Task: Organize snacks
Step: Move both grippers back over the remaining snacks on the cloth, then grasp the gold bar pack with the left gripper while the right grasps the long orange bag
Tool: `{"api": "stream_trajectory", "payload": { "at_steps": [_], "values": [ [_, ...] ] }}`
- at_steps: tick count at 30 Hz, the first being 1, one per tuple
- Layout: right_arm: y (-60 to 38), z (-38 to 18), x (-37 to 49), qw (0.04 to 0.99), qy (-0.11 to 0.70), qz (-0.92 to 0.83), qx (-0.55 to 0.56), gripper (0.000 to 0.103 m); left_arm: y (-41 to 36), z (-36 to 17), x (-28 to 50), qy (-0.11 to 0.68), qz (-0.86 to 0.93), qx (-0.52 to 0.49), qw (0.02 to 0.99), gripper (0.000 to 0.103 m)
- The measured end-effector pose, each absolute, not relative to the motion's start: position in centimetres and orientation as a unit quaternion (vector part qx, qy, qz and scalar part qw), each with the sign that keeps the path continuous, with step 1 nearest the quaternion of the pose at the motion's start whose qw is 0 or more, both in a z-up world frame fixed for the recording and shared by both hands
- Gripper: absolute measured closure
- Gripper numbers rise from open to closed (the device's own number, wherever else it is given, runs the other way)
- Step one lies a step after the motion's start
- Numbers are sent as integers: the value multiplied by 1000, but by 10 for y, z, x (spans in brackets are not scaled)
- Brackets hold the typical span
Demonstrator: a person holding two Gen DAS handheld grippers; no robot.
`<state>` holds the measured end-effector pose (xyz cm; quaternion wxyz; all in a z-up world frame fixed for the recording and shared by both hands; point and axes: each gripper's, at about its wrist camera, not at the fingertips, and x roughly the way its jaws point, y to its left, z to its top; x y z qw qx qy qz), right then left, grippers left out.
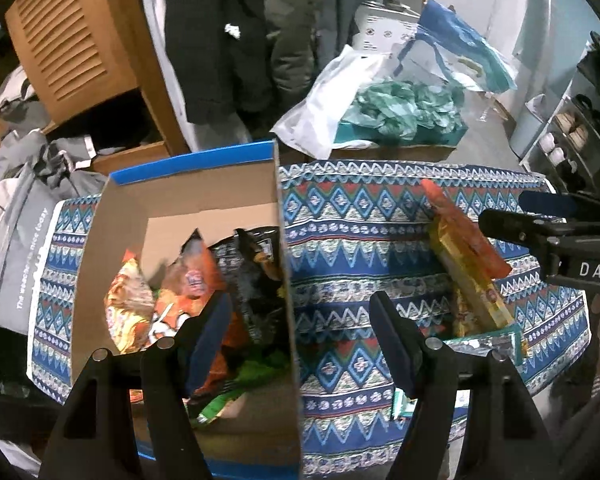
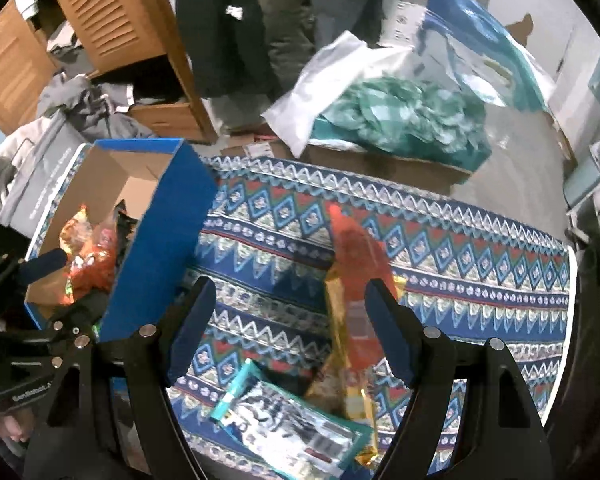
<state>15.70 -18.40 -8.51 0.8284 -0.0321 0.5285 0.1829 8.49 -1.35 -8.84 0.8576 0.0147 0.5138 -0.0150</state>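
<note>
A cardboard box (image 1: pixel 204 200) with blue outer walls (image 2: pixel 156 248) stands on the patterned cloth at the left and holds several snack bags (image 1: pixel 180 288). My left gripper (image 1: pixel 300 340) is open and straddles the box's right wall, one finger inside over the bags and one outside. To the right, an orange packet (image 2: pixel 356 272) lies on a long yellow packet (image 2: pixel 340 360), beside a teal and silver packet (image 2: pixel 292 432). My right gripper (image 2: pixel 290 320) hovers open above these loose packets, gripping nothing. It also shows at the right edge of the left wrist view as a black gripper (image 1: pixel 540 232).
The patterned cloth (image 2: pixel 460 264) covers the work surface. Behind it a cardboard box holds a white plastic bag and green wrappers (image 1: pixel 400 112). A louvred wooden cabinet (image 1: pixel 72 48) and a grey bag (image 1: pixel 20 248) are at the left, hanging coats (image 1: pixel 220 40) behind, and a shoe rack (image 1: pixel 572 132) at the right.
</note>
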Motion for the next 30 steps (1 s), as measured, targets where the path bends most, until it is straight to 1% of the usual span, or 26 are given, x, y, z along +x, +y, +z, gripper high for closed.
{"api": "stream_trajectory", "payload": {
  "at_steps": [14, 27, 29, 30],
  "values": [
    [-228, -130, 179, 809, 567, 154, -9, 26, -55, -115, 106, 540, -42, 14, 840, 30],
    [-232, -175, 204, 787, 597, 157, 2, 26, -76, -145, 129, 567, -52, 9, 822, 30],
    [-235, -177, 205, 786, 597, 160, 6, 27, -79, -149, 132, 570, -55, 8, 820, 30],
    [-237, -178, 205, 785, 598, 160, 6, 32, -80, -151, 134, 571, -55, 8, 819, 30]
  ]
}}
